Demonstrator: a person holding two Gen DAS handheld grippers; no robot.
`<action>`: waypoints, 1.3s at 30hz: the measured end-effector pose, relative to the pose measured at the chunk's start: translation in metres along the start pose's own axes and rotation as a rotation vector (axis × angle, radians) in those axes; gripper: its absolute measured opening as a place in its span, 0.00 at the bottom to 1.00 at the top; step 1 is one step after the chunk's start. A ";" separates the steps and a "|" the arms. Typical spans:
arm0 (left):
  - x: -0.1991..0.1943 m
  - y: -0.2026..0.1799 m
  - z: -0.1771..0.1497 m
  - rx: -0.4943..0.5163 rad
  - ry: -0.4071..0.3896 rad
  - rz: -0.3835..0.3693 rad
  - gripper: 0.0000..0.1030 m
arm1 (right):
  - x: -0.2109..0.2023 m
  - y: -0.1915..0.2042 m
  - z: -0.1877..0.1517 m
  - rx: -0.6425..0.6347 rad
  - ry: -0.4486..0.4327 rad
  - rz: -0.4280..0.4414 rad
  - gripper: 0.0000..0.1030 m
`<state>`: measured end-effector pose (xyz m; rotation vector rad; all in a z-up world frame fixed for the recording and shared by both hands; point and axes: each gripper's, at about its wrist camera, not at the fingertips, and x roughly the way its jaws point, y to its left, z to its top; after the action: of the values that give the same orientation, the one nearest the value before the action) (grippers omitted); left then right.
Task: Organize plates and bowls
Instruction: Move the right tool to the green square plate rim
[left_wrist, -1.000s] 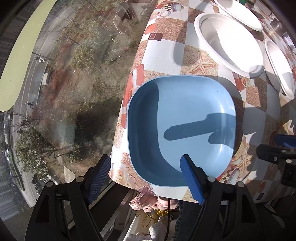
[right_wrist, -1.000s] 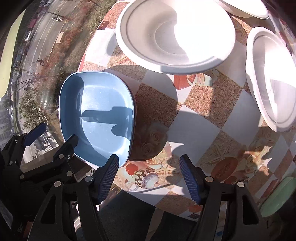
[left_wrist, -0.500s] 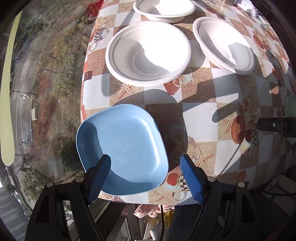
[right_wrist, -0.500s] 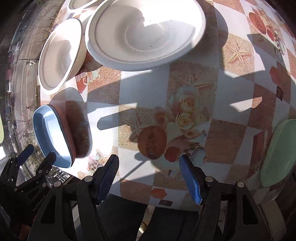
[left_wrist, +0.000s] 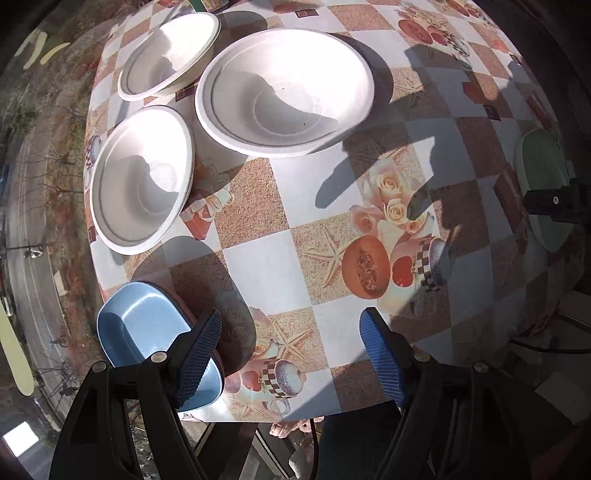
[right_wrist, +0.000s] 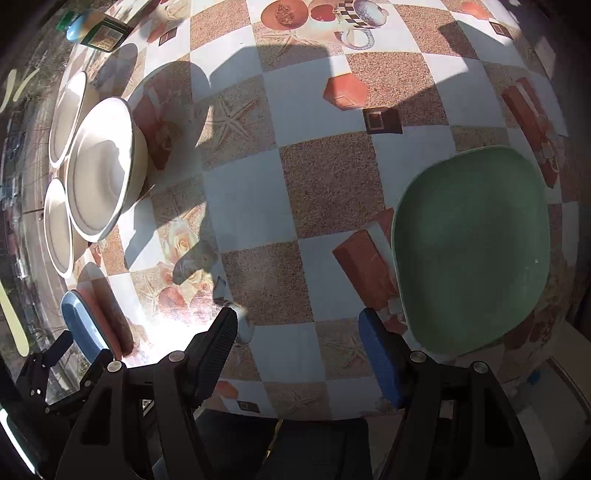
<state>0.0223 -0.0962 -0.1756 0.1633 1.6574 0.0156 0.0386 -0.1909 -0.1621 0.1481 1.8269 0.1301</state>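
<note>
Both grippers, left (left_wrist: 290, 354) and right (right_wrist: 297, 352), held open, empty. Blue plate (left_wrist: 142, 328) seen at surface (left_wrist: 266, 258) edge, possibly overhanging; green plate (right_wrist: 471, 243) beside right gripper.

Left gripper (left_wrist: 290, 354): jaws spread wide, holding nothing, pointing forward and down.
Right gripper (right_wrist: 297, 349): jaws spread wide, holding nothing, same downward tilt, to the left gripper's right.

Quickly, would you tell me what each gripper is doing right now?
Left gripper: open, holding nothing.
Right gripper: open, holding nothing.
</note>
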 end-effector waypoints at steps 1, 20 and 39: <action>0.000 -0.009 0.004 0.022 0.001 -0.003 0.78 | -0.003 -0.009 0.000 0.017 -0.005 0.001 0.67; -0.001 -0.100 0.032 0.169 0.043 -0.050 0.78 | -0.032 -0.148 0.021 0.162 -0.130 -0.199 0.67; 0.011 -0.110 0.066 0.107 0.049 -0.075 0.78 | 0.013 -0.104 0.013 0.016 -0.083 -0.108 0.68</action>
<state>0.0757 -0.2092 -0.2040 0.1826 1.7127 -0.1271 0.0442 -0.2911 -0.1952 0.0648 1.7492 0.0332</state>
